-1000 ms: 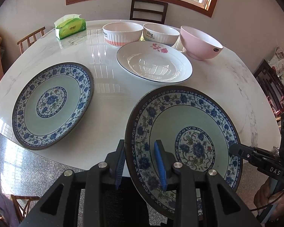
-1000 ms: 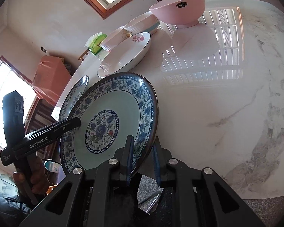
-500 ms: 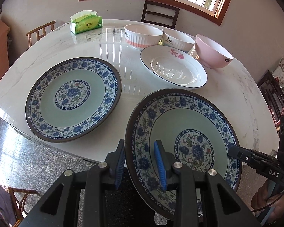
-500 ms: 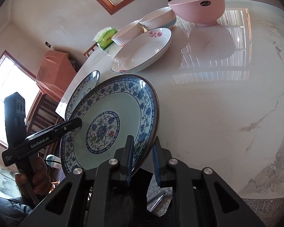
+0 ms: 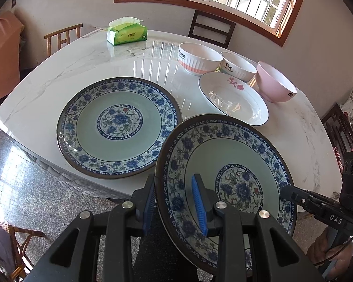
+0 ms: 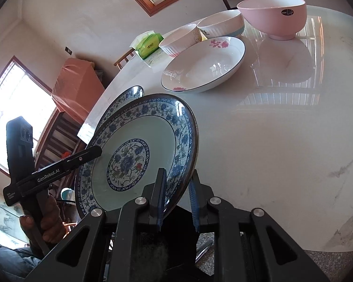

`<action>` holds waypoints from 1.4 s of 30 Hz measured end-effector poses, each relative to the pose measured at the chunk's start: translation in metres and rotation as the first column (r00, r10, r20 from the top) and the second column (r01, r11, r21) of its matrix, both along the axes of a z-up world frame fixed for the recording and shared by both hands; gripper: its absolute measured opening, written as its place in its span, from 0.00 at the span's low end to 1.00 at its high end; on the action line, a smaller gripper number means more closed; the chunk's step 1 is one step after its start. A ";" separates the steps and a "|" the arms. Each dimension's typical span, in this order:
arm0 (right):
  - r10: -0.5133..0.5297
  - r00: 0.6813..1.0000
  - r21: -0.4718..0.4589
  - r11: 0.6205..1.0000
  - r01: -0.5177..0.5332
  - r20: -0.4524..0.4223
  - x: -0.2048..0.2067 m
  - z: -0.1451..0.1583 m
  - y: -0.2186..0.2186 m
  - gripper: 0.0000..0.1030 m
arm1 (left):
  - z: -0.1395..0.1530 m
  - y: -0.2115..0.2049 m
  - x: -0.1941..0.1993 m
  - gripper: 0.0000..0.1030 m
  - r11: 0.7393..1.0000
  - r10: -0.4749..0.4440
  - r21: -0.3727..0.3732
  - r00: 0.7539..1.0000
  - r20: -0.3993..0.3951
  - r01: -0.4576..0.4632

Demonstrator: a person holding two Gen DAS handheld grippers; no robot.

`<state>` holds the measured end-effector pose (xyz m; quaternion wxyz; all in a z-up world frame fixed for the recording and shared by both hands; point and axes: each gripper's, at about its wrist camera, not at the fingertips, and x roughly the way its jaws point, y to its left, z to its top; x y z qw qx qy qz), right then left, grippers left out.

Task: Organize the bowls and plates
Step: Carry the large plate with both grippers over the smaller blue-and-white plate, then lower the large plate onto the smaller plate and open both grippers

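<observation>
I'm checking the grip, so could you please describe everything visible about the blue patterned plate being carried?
The carried plate looks like glazed ceramic: pale green well, blue floral centre and border, dark rim. It is held tilted above the table's near edge, clamped at opposite rims by the left tool and right tool, beside a matching plate.

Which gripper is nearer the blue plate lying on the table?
Left. The left gripper grips the held plate's rim beside the blue plate; the right gripper grips the opposite rim.
</observation>
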<state>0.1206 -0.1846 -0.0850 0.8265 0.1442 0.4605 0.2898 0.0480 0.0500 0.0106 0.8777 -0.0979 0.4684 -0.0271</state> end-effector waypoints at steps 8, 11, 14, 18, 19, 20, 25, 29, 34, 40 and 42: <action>0.051 0.999 0.016 0.999 -0.051 0.007 0.004 0.003 0.028 0.18 | 0.009 0.029 -0.002 0.30 0.998 0.066 -0.006 0.998 0.018 -0.066; 0.066 0.998 0.017 0.998 -0.066 0.010 0.007 0.004 0.038 0.18 | 0.010 0.037 -0.002 0.30 0.996 0.087 -0.003 0.996 0.024 -0.087; 0.084 0.996 0.012 0.996 -0.084 0.014 0.012 0.006 0.049 0.18 | 0.010 0.048 -0.003 0.30 0.994 0.113 -0.004 0.993 0.027 -0.113; 0.106 0.994 0.006 0.994 -0.107 0.019 0.016 0.007 0.064 0.18 | 0.008 0.064 -0.003 0.30 0.989 0.147 -0.008 0.989 0.023 -0.147; 0.111 0.994 0.003 0.994 -0.111 0.021 0.017 0.007 0.068 0.18 | 0.007 0.067 -0.003 0.30 0.988 0.154 -0.007 0.988 0.022 -0.154; 0.115 0.993 0.001 0.993 -0.115 0.024 0.018 0.008 0.071 0.18 | 0.007 0.071 -0.003 0.30 0.987 0.163 -0.007 0.986 0.022 -0.163; 0.128 0.991 -0.004 0.992 -0.128 0.036 0.029 0.010 0.089 0.18 | 0.004 0.087 0.000 0.30 0.980 0.197 -0.007 0.980 0.021 -0.197; 0.143 0.989 -0.012 0.990 -0.143 0.041 0.040 0.009 0.105 0.19 | 0.001 0.101 0.006 0.30 0.973 0.230 -0.001 0.973 0.026 -0.230; 0.161 0.986 -0.033 0.987 -0.160 0.047 0.050 0.008 0.126 0.18 | -0.006 0.120 0.014 0.30 0.962 0.271 -0.014 0.962 0.009 -0.271; 0.173 0.983 -0.054 0.984 -0.170 0.056 0.054 0.007 0.138 0.18 | -0.009 0.135 0.022 0.30 0.956 0.294 -0.021 0.956 0.007 -0.293; 0.175 0.982 -0.072 0.983 -0.170 0.070 0.055 0.008 0.142 0.19 | -0.009 0.139 0.025 0.30 0.955 0.297 -0.025 0.955 0.007 -0.297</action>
